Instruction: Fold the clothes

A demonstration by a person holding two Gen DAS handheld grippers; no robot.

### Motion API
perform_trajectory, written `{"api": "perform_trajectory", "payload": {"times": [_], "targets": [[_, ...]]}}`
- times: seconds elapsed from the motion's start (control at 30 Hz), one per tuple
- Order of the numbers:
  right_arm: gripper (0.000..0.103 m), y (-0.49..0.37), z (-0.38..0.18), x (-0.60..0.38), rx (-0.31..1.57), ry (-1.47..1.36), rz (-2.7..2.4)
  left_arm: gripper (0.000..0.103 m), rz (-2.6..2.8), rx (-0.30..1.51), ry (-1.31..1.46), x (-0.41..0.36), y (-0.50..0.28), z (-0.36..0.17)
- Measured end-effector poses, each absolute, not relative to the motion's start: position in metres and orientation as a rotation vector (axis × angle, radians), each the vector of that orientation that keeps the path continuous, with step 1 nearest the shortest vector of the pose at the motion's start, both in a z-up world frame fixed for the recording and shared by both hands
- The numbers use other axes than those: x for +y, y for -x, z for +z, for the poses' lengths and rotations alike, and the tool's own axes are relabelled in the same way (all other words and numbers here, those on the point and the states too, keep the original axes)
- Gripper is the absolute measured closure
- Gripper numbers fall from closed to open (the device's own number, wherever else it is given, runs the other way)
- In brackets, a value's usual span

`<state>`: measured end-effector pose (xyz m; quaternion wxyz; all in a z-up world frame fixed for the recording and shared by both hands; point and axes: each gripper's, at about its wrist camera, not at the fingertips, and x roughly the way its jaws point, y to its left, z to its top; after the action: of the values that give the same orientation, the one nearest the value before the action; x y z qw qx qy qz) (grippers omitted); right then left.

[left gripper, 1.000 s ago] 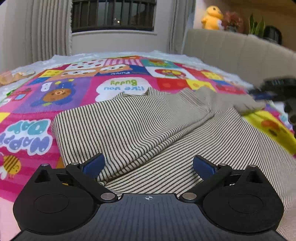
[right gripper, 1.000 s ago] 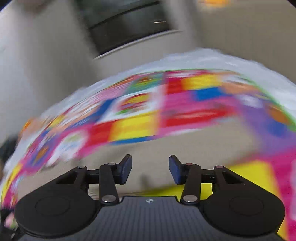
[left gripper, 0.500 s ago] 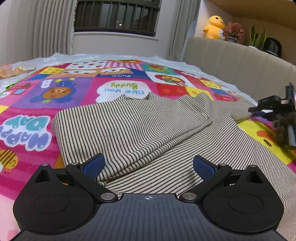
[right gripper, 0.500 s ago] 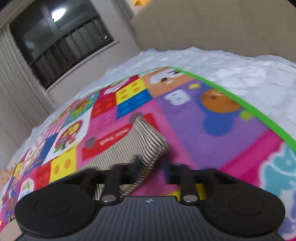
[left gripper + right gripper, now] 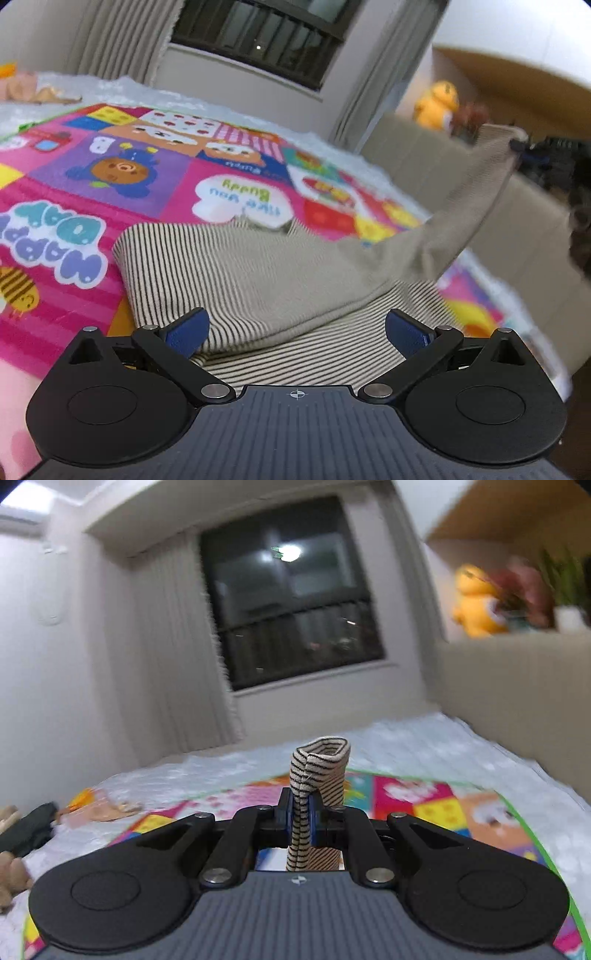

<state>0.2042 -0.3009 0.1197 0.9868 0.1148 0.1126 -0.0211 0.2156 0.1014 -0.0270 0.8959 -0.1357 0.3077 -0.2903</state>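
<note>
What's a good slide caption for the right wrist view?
Right tongs shut on a striped cuff, raised above the play mat.

Even indoor light, dark window (image 5: 291,613), blurred fisheye edges.

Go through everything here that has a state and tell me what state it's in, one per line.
Left tool: open, low over the garment, holding nothing.
Right tool: shut on the sleeve cuff.
Striped top: body lying on the mat, partly folded.
Sleeve: lifted off the mat, stretched taut.
Play mat: spread flat.
</note>
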Motion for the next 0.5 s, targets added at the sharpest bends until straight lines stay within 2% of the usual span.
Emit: {"api": "perform_trajectory", "payload": {"times": [0.23, 0.5], "targets": [[0.095, -0.214, 0.143, -0.228, 0.231, -0.151, 0.104, 0.000, -0.552, 0.601, 0.241, 0.127, -0.194, -0.010], [0.095, -0.236, 0.132, -0.157, 0.299, -0.101, 0.250, 0.000, -0.518, 0.606, 0.278, 0.153, -0.187, -0.014]]}}
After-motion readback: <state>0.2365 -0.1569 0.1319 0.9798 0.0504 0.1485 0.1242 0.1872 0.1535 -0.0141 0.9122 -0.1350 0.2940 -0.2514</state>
